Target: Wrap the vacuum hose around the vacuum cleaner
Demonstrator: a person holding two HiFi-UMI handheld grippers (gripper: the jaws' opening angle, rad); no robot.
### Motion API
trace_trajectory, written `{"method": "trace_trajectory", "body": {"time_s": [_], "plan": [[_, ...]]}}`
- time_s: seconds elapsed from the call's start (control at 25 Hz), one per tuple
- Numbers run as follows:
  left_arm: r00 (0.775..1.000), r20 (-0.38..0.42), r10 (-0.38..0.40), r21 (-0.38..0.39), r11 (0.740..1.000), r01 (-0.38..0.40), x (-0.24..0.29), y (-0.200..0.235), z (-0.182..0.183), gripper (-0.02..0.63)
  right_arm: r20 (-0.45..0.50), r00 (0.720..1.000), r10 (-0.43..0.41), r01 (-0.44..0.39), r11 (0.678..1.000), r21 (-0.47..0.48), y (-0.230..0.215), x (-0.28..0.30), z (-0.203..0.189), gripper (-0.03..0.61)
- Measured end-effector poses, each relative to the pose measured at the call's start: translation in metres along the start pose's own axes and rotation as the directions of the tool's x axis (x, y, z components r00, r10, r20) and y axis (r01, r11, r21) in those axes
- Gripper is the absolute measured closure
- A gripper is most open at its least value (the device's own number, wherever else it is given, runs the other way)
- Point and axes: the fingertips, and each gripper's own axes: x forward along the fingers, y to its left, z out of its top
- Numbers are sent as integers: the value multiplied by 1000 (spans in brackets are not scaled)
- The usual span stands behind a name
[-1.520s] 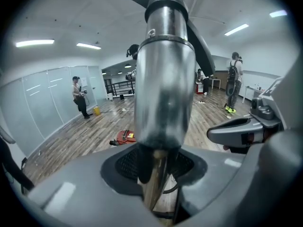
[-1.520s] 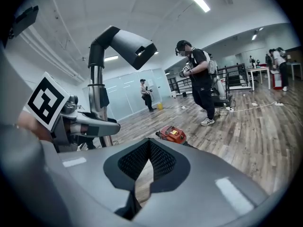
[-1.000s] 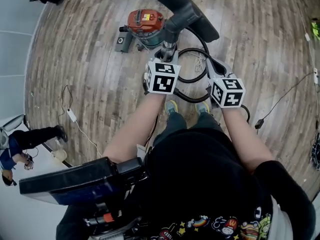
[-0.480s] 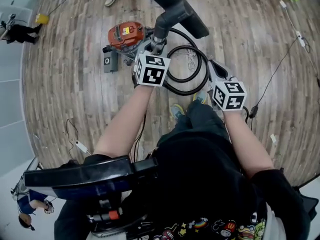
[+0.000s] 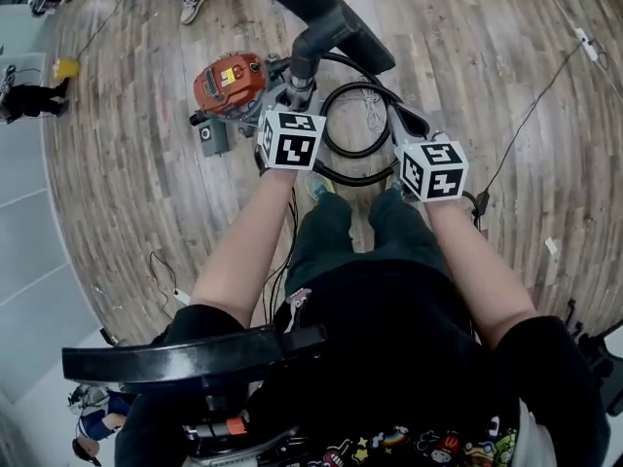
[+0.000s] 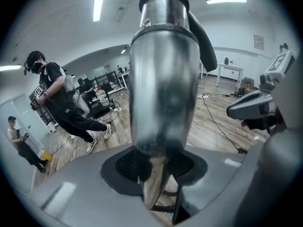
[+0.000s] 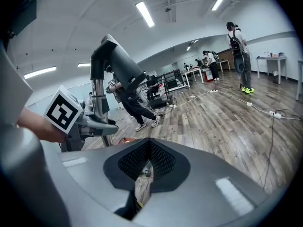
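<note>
Vacuum hose loops between my grippers, vacuum cleaner just left; left gripper fingers clamp the wand, right gripper fingers pinched together, seemingly empty.

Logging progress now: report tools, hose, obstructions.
Left tool shut on metal tube. Right tool jaws nearly together, hold on hose unclear. Hose in loose loops beside vacuum cleaner, not wrapped. Wearer's shoes by loops.

A big open lab hall: grey-brown wood-plank floor, long white ceiling strip lights, white worktables, people standing about.
</note>
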Motion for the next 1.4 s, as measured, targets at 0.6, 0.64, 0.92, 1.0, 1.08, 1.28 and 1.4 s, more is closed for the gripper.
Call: {"method": "trace_trajectory", "body": {"time_s": [0.6,0.64,0.92,1.0,1.08,1.28,1.4], "plan": [[979,44,-197,246,952,181,228,31,-71,460,34,976,-215,208,969,132,-38,191,-130,557],[978,47,-203,254,949,185,247,29,-79,460,37,975,-219,212,968,132,-44,206,-141,557],[971,87,-223,254,947,194,354,7,-117,460,55,961,-270,262,958,119,-114,282,-200,557],[968,102,-230,250,948,198,377,3,-121,460,58,956,-288,280,953,119,-130,296,-213,557],[965,118,-236,246,948,202,400,-2,-124,460,62,952,-300,292,949,116,-146,309,-224,557],[949,160,-273,266,937,224,465,-26,-132,462,89,937,-337,326,938,120,-195,346,-254,557],[938,189,-291,281,931,232,509,-40,-133,462,102,922,-373,360,925,120,-228,368,-273,557]]}}
